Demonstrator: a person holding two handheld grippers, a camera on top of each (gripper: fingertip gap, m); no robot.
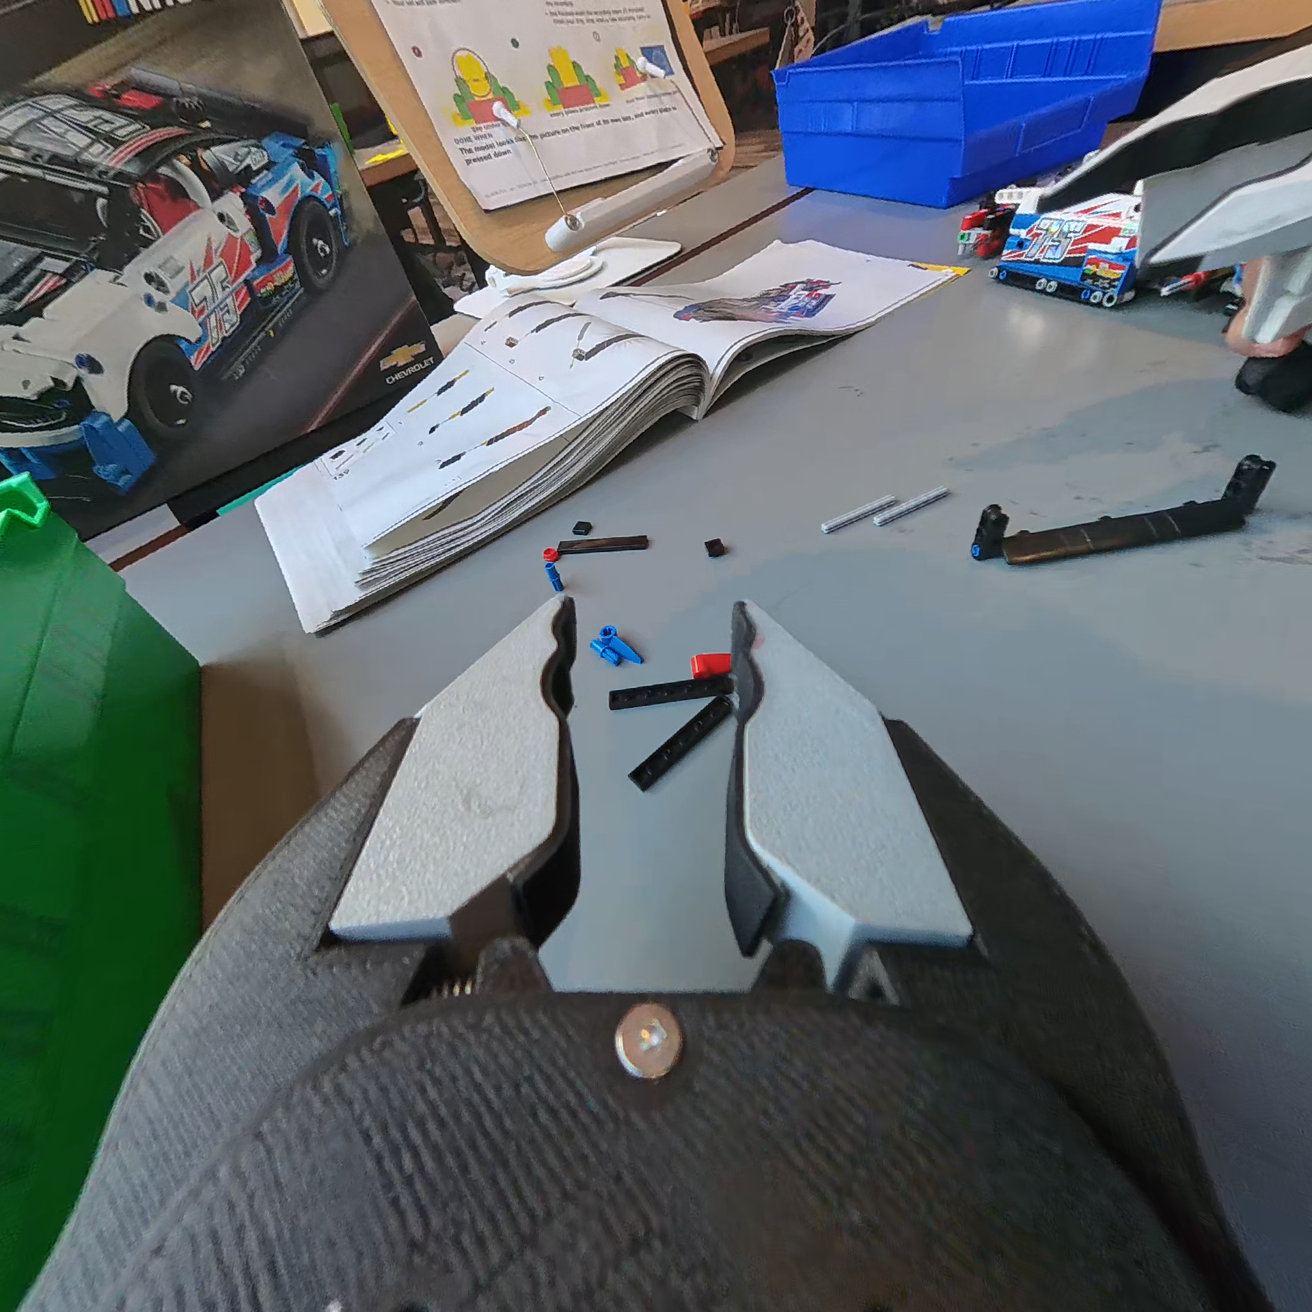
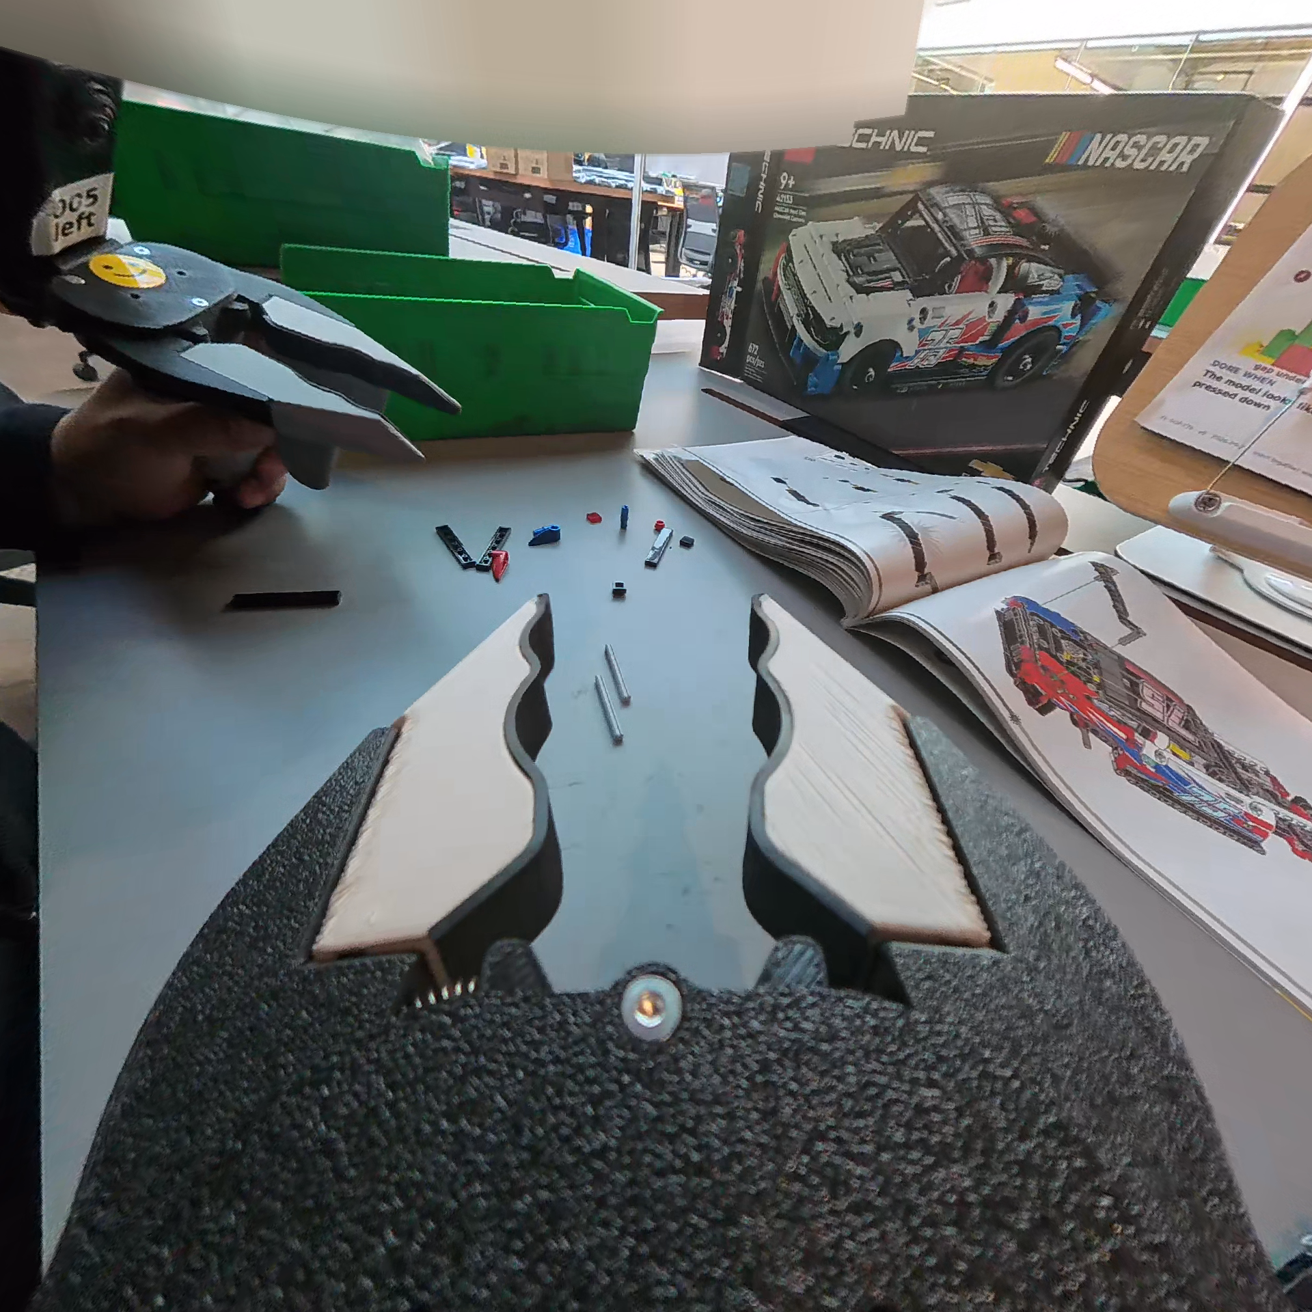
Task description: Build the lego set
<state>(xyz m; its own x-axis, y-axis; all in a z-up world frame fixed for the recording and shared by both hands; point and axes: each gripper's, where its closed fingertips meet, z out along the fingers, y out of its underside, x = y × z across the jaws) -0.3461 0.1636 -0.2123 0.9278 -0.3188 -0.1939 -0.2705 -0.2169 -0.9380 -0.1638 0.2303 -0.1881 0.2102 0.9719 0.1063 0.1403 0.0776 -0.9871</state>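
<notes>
Both grippers hover empty over the grey bench [image 2: 213,710], the left gripper [image 1: 652,603] spread wide around two black strips [image 1: 678,717], and the right gripper [image 2: 649,603] spread wide with two grey rods [image 2: 614,692] just ahead between its fingers.

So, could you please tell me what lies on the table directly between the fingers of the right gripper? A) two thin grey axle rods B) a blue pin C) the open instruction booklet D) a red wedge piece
A: in the right wrist view, the two thin grey axle rods lie side by side on the grey table, framed by the open right gripper, which holds nothing.
</notes>
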